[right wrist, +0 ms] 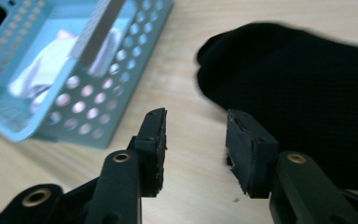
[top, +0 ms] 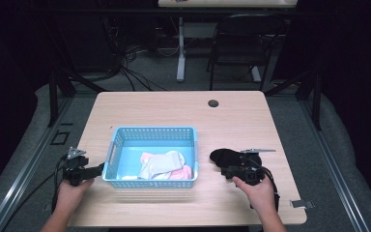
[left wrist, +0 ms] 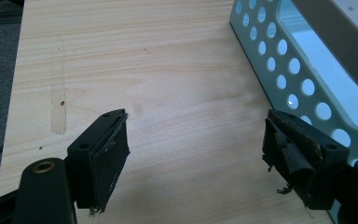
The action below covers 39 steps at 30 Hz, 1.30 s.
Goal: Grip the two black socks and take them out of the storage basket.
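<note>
A light blue perforated basket (top: 118, 140) stands on the wooden table and holds white and pink socks (top: 166, 164). To its right a black sock (top: 226, 157) lies flat on the table. My right gripper (right wrist: 196, 140) hovers open just in front of the black sock (right wrist: 303, 88), with bare table between its jaws and the sock's edge by the right jaw. Left of the basket, my left gripper (left wrist: 196, 154) is wide open over bare wood, its right jaw close to the basket wall (left wrist: 303, 88).
The table (top: 183, 108) has a round cable hole (top: 213, 103) near its far edge. A chair (top: 246, 43) and another table's leg stand beyond it. Cables trail across the floor at the back left.
</note>
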Each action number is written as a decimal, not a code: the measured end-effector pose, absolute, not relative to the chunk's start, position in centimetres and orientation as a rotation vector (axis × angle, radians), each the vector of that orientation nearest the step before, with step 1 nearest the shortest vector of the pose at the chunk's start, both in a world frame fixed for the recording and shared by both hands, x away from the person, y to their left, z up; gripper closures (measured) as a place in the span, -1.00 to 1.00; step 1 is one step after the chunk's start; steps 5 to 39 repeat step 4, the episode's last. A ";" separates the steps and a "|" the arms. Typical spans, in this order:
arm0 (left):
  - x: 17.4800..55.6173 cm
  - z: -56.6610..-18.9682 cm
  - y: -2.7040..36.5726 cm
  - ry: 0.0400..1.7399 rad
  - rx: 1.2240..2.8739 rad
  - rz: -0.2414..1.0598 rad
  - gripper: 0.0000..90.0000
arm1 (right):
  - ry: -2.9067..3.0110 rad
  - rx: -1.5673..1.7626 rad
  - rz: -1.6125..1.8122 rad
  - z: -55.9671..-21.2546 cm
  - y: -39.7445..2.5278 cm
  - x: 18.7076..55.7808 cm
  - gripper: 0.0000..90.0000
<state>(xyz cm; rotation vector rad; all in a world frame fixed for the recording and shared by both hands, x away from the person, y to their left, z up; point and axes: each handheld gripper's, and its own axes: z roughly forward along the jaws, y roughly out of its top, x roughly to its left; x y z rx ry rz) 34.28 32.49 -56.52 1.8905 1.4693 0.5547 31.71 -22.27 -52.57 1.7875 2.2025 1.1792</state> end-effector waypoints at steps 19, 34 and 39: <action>34.2 -56.5 32.5 1.470 1.886 0.557 -0.50 | 2.067 1.803 1.151 -52.5 -24.6 32.0 0.13; 34.2 -56.5 32.5 1.470 1.886 0.557 -0.50 | 2.067 1.803 1.151 -52.5 -24.6 32.0 0.13; 34.2 -56.5 32.5 1.470 1.886 0.557 -0.50 | 2.067 1.803 1.151 -52.5 -24.6 32.0 0.13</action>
